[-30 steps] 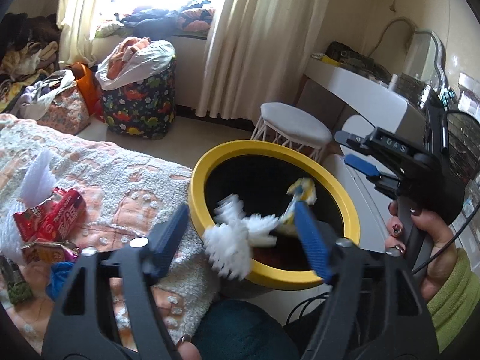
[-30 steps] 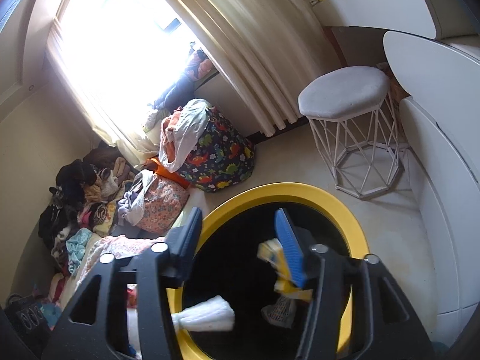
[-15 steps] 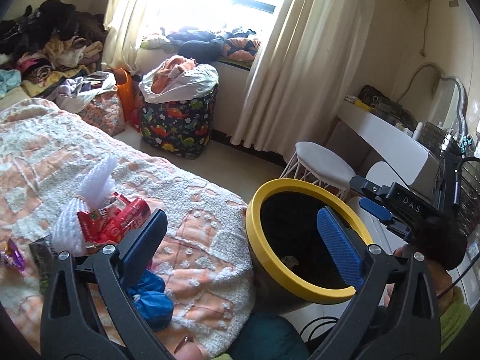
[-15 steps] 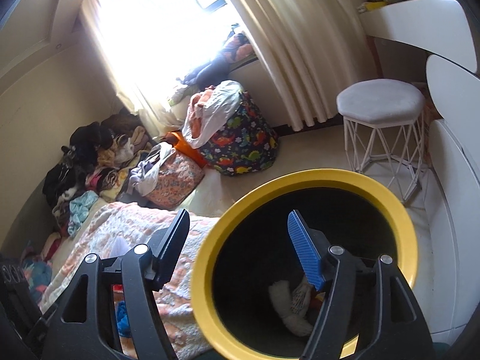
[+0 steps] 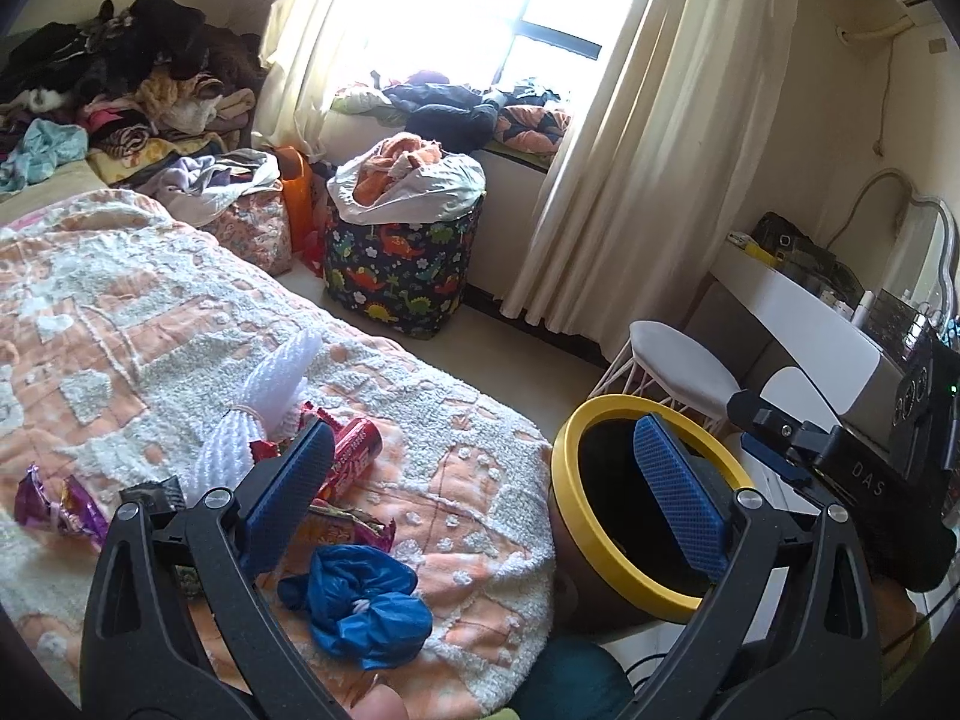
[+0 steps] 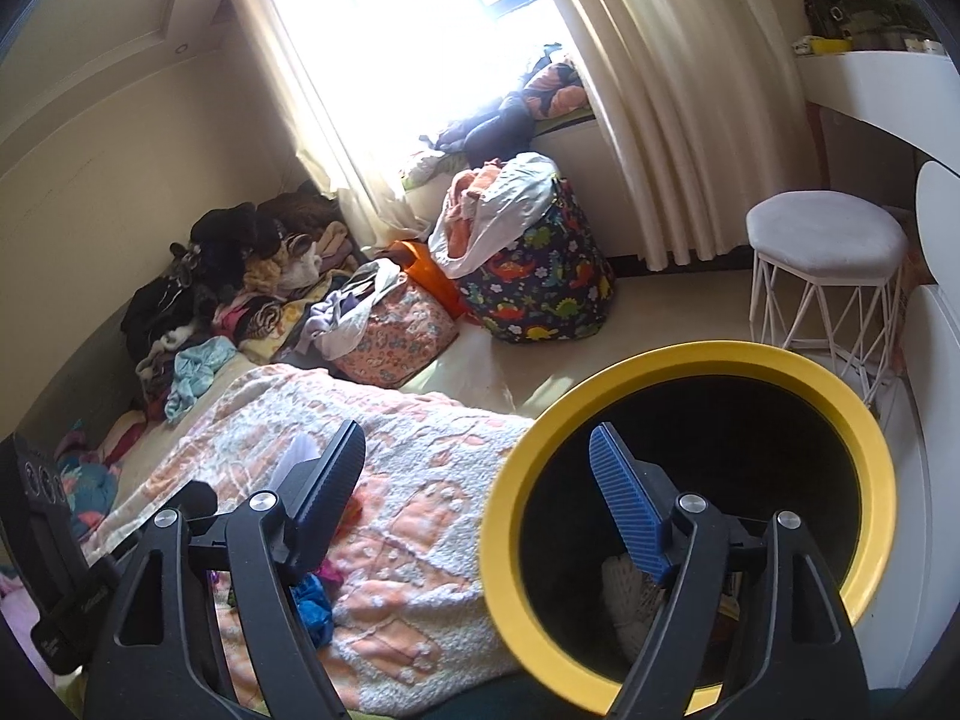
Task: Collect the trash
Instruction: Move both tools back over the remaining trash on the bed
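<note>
A yellow-rimmed black bin (image 5: 600,534) stands beside the bed; it fills the right wrist view (image 6: 504,510), with white foam netting (image 6: 624,606) lying inside. On the blanket lie a blue plastic bag (image 5: 360,600), a white foam net (image 5: 264,414), red wrappers (image 5: 354,456) and a purple wrapper (image 5: 54,510). My left gripper (image 5: 480,504) is open and empty above the bed's edge, between the trash pile and the bin. My right gripper (image 6: 474,492) is open and empty over the bin's left rim.
The bed has an orange-and-white blanket (image 5: 120,324). A dinosaur-print hamper (image 5: 402,264) stands by the window, a white stool (image 5: 684,360) beyond the bin, a white desk (image 5: 798,312) at right. Clothes are piled at the back left (image 5: 120,78).
Both grippers let go of trash into the bin, then pulled back from it. The left one has swung left towards the trash on the bed.
</note>
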Demonstrator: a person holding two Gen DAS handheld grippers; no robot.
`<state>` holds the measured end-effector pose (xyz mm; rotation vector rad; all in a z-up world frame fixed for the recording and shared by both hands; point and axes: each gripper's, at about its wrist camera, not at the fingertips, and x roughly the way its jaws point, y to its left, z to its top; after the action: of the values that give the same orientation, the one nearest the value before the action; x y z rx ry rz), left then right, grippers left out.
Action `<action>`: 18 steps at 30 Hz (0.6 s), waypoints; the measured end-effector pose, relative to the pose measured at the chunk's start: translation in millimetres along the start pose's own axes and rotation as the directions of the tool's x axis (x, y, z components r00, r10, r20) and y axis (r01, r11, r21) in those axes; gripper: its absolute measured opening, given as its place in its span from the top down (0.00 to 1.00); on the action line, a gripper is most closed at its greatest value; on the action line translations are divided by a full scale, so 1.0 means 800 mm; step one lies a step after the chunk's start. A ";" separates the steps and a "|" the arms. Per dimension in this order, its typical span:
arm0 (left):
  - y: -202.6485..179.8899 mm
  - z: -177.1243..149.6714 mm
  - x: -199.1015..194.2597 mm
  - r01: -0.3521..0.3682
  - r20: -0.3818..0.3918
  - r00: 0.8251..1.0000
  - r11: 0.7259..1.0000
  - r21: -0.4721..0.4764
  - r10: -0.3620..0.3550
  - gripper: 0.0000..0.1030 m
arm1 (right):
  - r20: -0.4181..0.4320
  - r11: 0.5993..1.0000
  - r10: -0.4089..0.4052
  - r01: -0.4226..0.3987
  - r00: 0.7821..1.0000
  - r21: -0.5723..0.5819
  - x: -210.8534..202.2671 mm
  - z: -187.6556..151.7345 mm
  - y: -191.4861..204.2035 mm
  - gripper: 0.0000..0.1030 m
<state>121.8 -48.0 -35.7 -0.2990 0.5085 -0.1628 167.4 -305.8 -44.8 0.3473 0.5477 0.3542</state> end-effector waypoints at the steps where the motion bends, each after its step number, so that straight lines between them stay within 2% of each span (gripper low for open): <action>1: 0.003 0.002 -0.001 -0.005 0.002 1.000 1.000 -0.005 0.005 0.11 | -0.005 1.000 0.005 -0.005 1.000 -0.007 0.001 -0.001 0.003 0.27; 18: 0.066 0.015 -0.026 -0.088 0.047 0.995 0.991 -0.105 0.093 0.11 | -0.116 0.984 0.109 -0.124 0.987 -0.129 0.022 -0.039 0.079 0.26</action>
<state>114.5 9.0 -33.2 -0.3792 0.4792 -0.0407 149.1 -235.7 -51.1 0.2299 0.6074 0.5231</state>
